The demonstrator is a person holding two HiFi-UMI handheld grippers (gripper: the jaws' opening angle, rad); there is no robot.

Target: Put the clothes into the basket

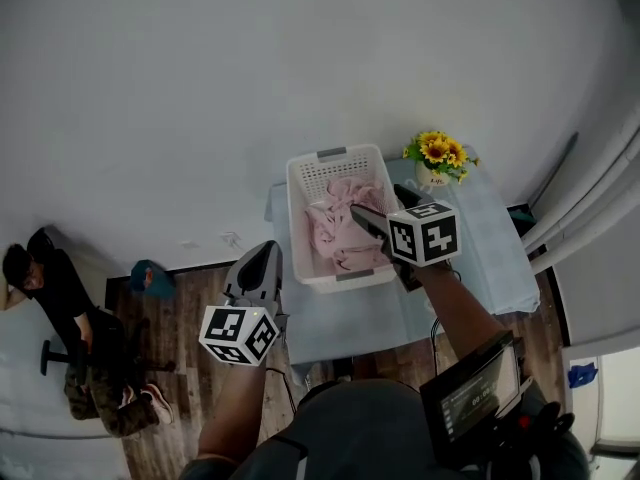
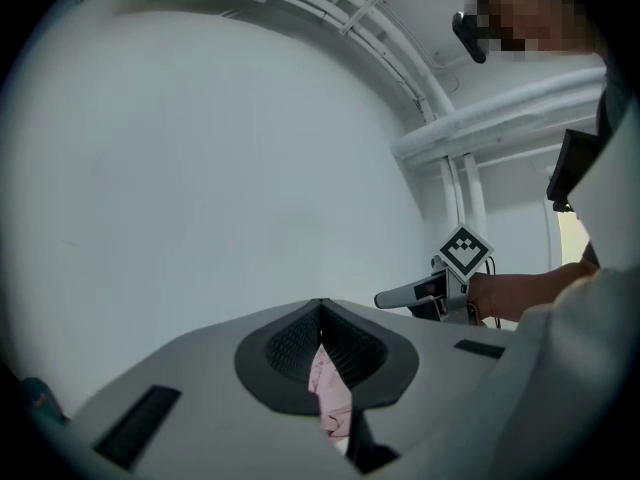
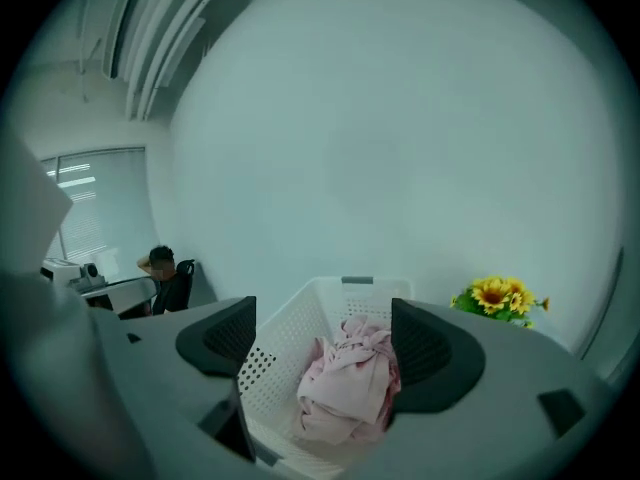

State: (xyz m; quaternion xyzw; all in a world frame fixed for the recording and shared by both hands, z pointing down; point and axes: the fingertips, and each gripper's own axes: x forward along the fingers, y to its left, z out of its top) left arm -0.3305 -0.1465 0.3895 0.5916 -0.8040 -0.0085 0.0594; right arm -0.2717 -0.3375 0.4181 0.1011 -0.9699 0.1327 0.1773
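Best to lift the right gripper (image 1: 375, 203) straight up, slowly, so no cloth snags and comes out. Its jaws are wide apart, holding nothing, just above the pink clothes (image 1: 338, 233), which lie heaped in the white basket (image 1: 296, 208) on the table (image 1: 480, 253). The left gripper (image 1: 265, 258) is off beside the table, jaws pressed together. A pink sliver shows in their crack, maybe only seen through.
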